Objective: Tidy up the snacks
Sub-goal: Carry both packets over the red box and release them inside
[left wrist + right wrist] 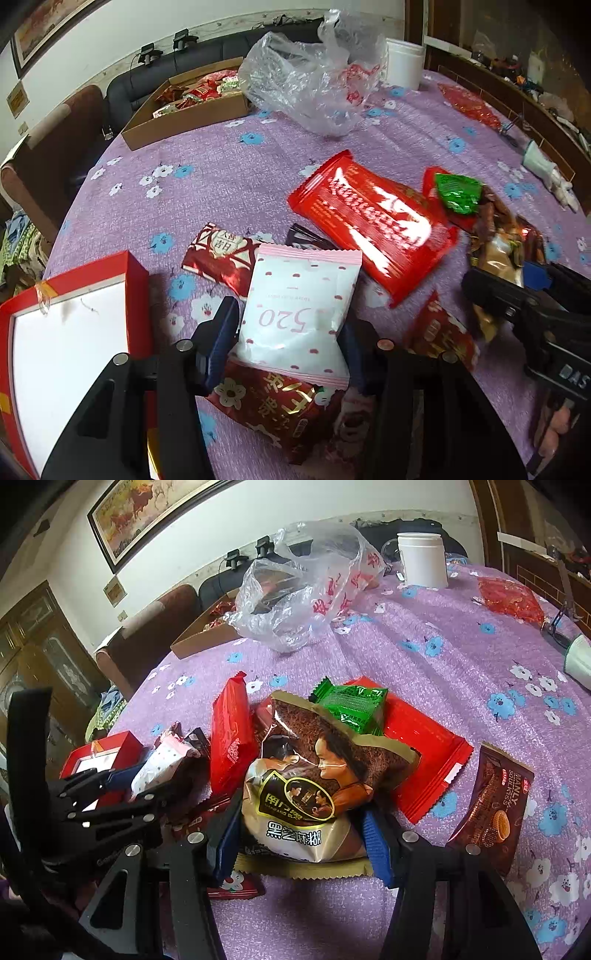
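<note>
My left gripper [288,332] is shut on a white-and-pink packet marked 520 [299,295], its blue pads pinching the packet's lower half. That packet lies over a dark red snack bag [273,406] on the purple floral tablecloth [221,173]. My right gripper [299,838] is shut on a brown packet with printed figures [314,775]; the pads squeeze its lower sides. The left gripper with its packet shows at the left of the right wrist view. A large red packet [369,221], a green packet [351,705] and a dark red packet [221,254] lie around them.
A red box with a white inside [66,332] stands at the near left. A cardboard box of snacks [184,107] sits at the far left edge, beside a crumpled plastic bag [314,74] and a white jar [404,62]. A brown Manly packet [491,805] lies at right.
</note>
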`<action>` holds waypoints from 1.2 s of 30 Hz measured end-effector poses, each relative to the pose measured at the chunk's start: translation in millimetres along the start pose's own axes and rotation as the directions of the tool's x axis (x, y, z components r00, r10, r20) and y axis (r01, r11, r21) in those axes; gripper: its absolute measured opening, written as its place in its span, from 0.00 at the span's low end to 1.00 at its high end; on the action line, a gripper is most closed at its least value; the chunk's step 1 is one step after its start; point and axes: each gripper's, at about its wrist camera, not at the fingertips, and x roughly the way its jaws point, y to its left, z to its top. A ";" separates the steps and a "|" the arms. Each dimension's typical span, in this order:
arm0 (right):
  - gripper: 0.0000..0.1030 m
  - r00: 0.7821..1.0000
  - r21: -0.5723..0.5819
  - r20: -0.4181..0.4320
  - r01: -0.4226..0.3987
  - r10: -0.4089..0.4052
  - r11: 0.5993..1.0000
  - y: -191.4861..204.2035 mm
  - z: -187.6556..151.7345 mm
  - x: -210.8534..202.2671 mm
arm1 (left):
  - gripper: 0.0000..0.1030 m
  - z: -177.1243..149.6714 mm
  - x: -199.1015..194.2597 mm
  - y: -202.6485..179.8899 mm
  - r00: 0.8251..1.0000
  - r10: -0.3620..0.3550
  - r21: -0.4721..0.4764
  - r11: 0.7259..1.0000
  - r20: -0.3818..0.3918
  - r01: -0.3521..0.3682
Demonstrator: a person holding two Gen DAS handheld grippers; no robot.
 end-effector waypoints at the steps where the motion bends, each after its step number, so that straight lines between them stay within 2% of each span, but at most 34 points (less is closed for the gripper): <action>1: 0.57 1.000 -0.002 0.002 -0.005 0.005 1.000 0.5 -0.2 -0.3 | 0.49 -1.9 -5.4 -0.7 1.000 -0.005 0.000 1.000 0.013 0.005; 6: 0.57 0.998 0.003 0.034 -0.046 0.046 0.999 2.2 -4.8 -9.6 | 0.49 -11.3 -39.5 1.9 0.996 -0.012 -0.033 0.999 0.087 0.015; 11: 0.57 0.984 -0.016 0.122 -0.129 0.130 0.991 13.5 -12.0 -34.0 | 0.50 -28.8 -81.4 10.8 0.986 0.015 -0.068 0.998 0.169 -0.003; 14: 0.57 0.967 -0.051 0.175 -0.179 0.185 0.983 27.3 -20.0 -52.5 | 0.50 -41.0 -106.4 22.0 0.973 0.054 -0.096 0.995 0.224 -0.033; 19: 0.57 0.953 -0.113 0.189 -0.217 0.235 0.970 60.2 -26.7 -67.2 | 0.50 -60.1 -128.4 58.3 0.959 0.126 -0.186 0.979 0.253 -0.080; 25: 0.56 0.947 -0.216 0.153 -0.246 0.282 0.945 116.1 -38.6 -70.9 | 0.50 -88.7 -139.6 95.3 0.947 0.215 -0.275 0.950 0.240 -0.146; 29: 0.56 0.945 -0.270 0.096 -0.278 0.313 0.922 153.7 -46.9 -61.2 | 0.50 -103.5 -140.3 117.0 0.939 0.267 -0.319 0.929 0.219 -0.189; 36: 0.56 0.942 -0.370 0.009 -0.308 0.334 0.877 214.7 -65.5 -40.6 | 0.50 -122.1 -134.4 144.8 0.934 0.307 -0.379 0.898 0.181 -0.222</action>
